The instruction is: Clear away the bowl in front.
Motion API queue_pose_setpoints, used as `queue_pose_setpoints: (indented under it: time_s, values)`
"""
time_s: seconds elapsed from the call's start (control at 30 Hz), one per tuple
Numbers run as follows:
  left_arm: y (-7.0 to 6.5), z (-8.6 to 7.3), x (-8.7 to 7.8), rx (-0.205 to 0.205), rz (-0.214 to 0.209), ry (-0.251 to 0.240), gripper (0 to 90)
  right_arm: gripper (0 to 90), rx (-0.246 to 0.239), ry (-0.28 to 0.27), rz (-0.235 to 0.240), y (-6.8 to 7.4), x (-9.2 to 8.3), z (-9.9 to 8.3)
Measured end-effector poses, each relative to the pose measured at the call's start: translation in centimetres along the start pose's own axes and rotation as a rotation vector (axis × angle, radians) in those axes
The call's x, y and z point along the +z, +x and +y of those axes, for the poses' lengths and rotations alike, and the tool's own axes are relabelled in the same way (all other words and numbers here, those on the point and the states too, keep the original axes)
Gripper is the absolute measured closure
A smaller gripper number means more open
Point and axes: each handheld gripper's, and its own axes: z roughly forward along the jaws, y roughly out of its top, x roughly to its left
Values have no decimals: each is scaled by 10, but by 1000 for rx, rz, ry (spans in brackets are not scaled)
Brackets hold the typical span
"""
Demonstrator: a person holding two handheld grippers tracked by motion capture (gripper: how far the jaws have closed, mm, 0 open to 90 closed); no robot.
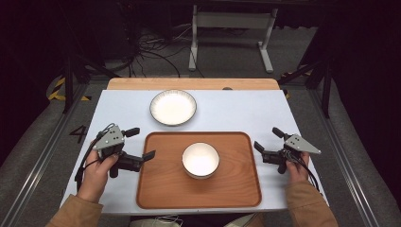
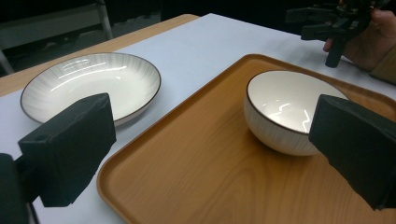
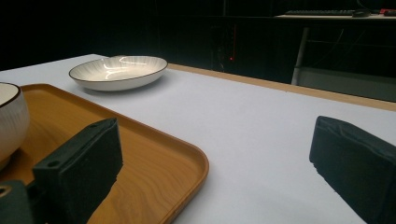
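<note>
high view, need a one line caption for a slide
Both hand-held claws, left claw and right claw, open beside a wooden tray holding a white bowl, with a plate behind.

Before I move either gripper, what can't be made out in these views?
- White ribbed bowl on the brown wooden tray: cut off by the left edge of the right gripper view.
- Bowl's foot, left gripper view: part of the bowl is hidden behind the left gripper's own black jaw.
- Tray's near side: cut off by the bottom edge in the left gripper view.
</note>
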Motion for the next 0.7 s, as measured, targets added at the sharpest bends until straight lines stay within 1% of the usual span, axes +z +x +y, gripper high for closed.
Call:
queue_pose_setpoints:
  time_s: [0.03, 0.1, 0.2, 0.27, 0.33, 0.47, 0.5, 0.53, 0.57, 0.67, 0.7]
  values:
    - [2, -3, -1, -8, 2, -5, 14, 25, -1, 0, 1, 0, 0, 0]
    - [5, -9, -5, -11, 19, -23, 6, 25, 0, -1, 1, 0, 0, 0]
    - [8, -17, -8, -26, 25, -44, 6, 25, -2, -3, 0, 0, 0, 0]
    - [11, -23, -10, -27, 28, -50, 5, 25, -2, -4, 0, 0, 0, 0]
    - [13, -30, -11, -37, 32, -47, 5, 25, -2, -5, 1, 0, -1, 0]
    - [17, -45, -14, -40, 54, -48, 5, 25, -3, -6, 1, 0, -1, 0]
    - [17, -45, -14, -40, 54, -48, 4, 26, -3, -6, 1, 0, -1, 0]
    - [19, -51, -14, -36, 65, -59, 5, 26, -3, -6, 1, 0, -1, 0]
    - [19, -54, -15, -41, 68, -66, 4, 27, -4, -6, 1, 0, -1, 0]
    - [22, -62, -16, -43, 70, -75, 5, 26, -4, -7, 2, 0, -1, 0]
    - [22, -62, -16, -43, 70, -75, 5, 26, -4, -7, 2, 0, -1, 0]
